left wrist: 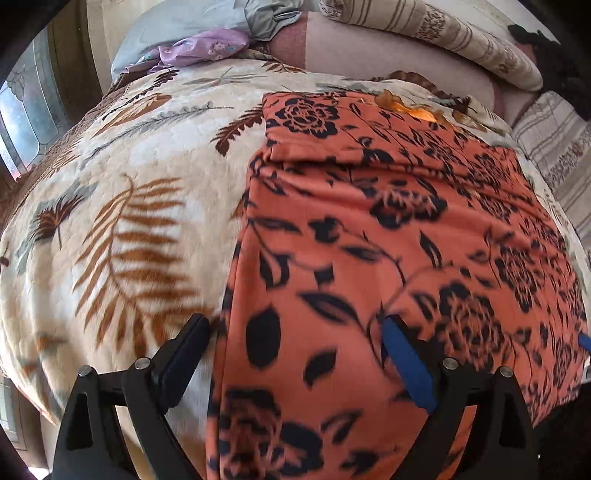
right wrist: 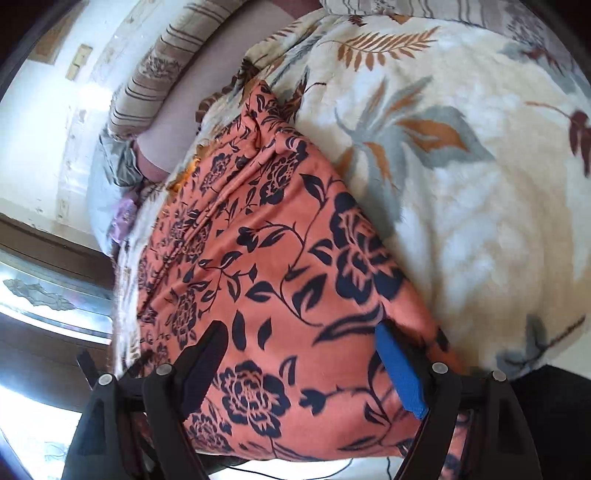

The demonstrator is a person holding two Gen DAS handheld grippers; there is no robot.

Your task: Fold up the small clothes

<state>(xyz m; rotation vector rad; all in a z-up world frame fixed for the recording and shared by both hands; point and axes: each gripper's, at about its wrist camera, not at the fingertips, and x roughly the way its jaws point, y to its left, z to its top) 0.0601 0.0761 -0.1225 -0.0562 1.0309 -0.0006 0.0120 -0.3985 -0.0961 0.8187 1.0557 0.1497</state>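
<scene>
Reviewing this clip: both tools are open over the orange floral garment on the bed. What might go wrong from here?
1. The left tool straddles the orange garment edge, one finger over the leaf-print blanket; closing may pinch blanket too.
2. The right tool hangs over mid-cloth, not an edge, so a grasp may bunch it.
3. A fold already lies at the far end; pulling could undo it.

A home bedroom; a bed (left wrist: 122, 155) under a plush leaf-print blanket (right wrist: 461, 192) fills both views; striped pillows (left wrist: 443, 33) lie along its far edge; a painted wall (right wrist: 44, 122) and patterned glass door (right wrist: 48, 295) stand beside it.
</scene>
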